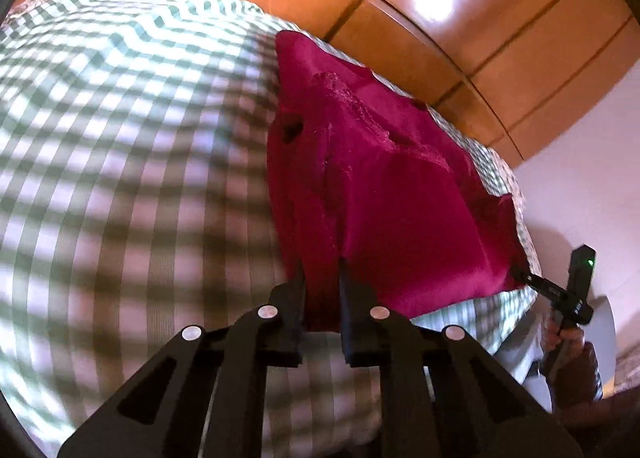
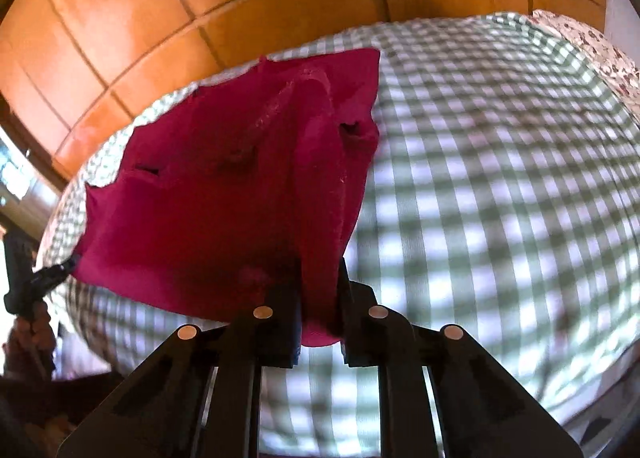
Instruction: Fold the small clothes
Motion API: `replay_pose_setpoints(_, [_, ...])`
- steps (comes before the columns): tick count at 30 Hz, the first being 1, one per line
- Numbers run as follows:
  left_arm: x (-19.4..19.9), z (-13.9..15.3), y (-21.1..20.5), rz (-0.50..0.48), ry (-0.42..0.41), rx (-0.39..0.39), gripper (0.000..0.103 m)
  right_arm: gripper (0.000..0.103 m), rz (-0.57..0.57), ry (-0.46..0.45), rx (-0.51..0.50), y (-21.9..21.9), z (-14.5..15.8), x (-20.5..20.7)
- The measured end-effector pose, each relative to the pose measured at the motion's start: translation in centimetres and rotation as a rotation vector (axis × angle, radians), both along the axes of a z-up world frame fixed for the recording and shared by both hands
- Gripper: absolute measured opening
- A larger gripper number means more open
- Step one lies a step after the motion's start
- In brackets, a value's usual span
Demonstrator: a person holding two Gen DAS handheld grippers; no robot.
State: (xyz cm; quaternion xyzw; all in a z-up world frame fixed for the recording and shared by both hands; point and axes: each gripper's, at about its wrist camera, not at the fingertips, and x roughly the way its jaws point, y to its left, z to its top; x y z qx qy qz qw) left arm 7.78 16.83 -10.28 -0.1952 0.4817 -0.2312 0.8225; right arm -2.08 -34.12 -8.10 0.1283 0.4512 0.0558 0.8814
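Left gripper clamped on near edge of the crimson garment, cloth pinched between both fingers. Right gripper likewise clenched on a near corner of the same garment, fabric bunched down between its fingers. In the left wrist view, right gripper sits at the garment's far-right corner, tips on the cloth; in the right wrist view, left gripper meets the opposite corner. Garment stretched between the two, near edge lifted, rest spread across the green-and-white checked bedspread. Lace trim and small slits visible on the cloth. Beyond the bed: glossy wooden panelled headboard. White wall at right.
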Motion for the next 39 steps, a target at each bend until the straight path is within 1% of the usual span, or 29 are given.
replay_pose_setpoints(4, [-3.6,-0.2,0.1,-0.048,0.022,0.001,0.013,0.012,0.023,0.058,-0.005,-0.2,-0.9,-3.1])
replay_pose_setpoints(5, [-4.2,-0.1,0.2,-0.055,0.019,0.006,0.017,0.012,0.031,0.066,-0.004,-0.2,-1.0,-3.7])
replay_pose_setpoints(6, [-4.6,0.1,0.4,-0.038,0.011,0.021,0.018,0.013,0.036,0.071,-0.004,-0.2,-0.9,-3.9])
replay_pose_setpoints(7, [-4.5,0.2,0.7,-0.026,0.012,0.010,0.025,0.016,0.034,0.069,-0.011,-0.3,-0.7,-4.1])
replay_pose_setpoints(8, [-4.1,0.3,1.1,-0.018,0.015,-0.017,0.035,0.021,0.017,0.054,-0.023,-0.6,-0.3,-3.9])
replay_pose_setpoints(9, [-3.4,0.5,1.6,0.016,0.009,-0.033,0.039,0.032,0.001,0.040,-0.030,-0.9,0.0,-3.6])
replay_pose_setpoints(10, [-2.8,0.7,1.8,0.035,0.002,-0.030,0.040,0.043,-0.020,0.013,-0.034,-1.2,0.5,-3.0])
replay_pose_setpoints(14, [0.4,1.4,0.9,0.041,-0.050,-0.019,0.041,0.044,-0.057,-0.049,-0.071,-1.6,1.5,-0.1])
replay_pose_setpoints(15, [1.2,1.3,0.5,0.031,-0.052,-0.026,0.041,0.044,-0.060,-0.053,-0.082,-1.5,1.5,0.8])
replay_pose_setpoints(18, [3.2,1.1,-0.9,0.013,-0.058,-0.012,0.044,0.044,-0.056,-0.059,-0.093,-0.9,1.1,3.2])
replay_pose_setpoints(19, [3.4,1.1,-1.3,0.010,-0.059,-0.009,0.042,0.041,-0.046,-0.055,-0.105,-0.4,0.9,3.8])
replay_pose_setpoints(20, [3.6,1.0,-1.6,0.006,-0.062,-0.004,0.036,0.034,-0.035,-0.050,-0.126,0.1,0.8,4.2])
replay_pose_setpoints(21, [3.8,1.1,-2.0,-0.007,-0.073,0.004,0.025,0.018,-0.021,-0.045,-0.139,0.4,0.7,4.3])
replay_pose_setpoints(22, [3.8,1.3,-2.4,-0.014,-0.088,0.024,0.009,0.011,-0.012,-0.045,-0.148,0.8,0.8,4.3])
replay_pose_setpoints(23, [3.4,1.7,-2.6,-0.016,-0.108,0.045,0.008,0.007,-0.005,-0.055,-0.165,1.1,1.1,3.8])
replay_pose_setpoints(24, [3.0,2.0,-2.7,-0.022,-0.129,0.055,0.008,0.007,-0.001,-0.061,-0.173,1.3,1.4,3.5])
replay_pose_setpoints(28, [2.0,3.0,-1.8,-0.001,-0.152,0.037,0.007,0.006,0.004,-0.101,-0.154,1.1,3.7,1.4])
replay_pose_setpoints(29, [1.6,3.7,-1.5,0.002,-0.167,0.022,0.007,0.006,0.004,-0.116,-0.152,1.1,4.6,0.9])
replay_pose_setpoints(32, [1.1,5.6,-0.8,0.007,-0.215,0.006,0.007,0.006,0.005,-0.168,-0.141,0.7,7.0,0.5])
replay_pose_setpoints(35, [2.1,7.6,-0.9,0.021,-0.268,-0.003,0.007,0.006,-0.007,-0.205,-0.126,0.2,8.7,1.9])
replay_pose_setpoints(37, [3.8,8.4,-1.1,0.037,-0.289,0.013,0.007,0.006,-0.021,-0.219,-0.128,0.0,9.2,3.6])
replay_pose_setpoints(39, [6.1,8.6,-1.5,0.057,-0.290,0.032,0.007,0.006,-0.056,-0.218,-0.113,-0.4,9.2,6.1])
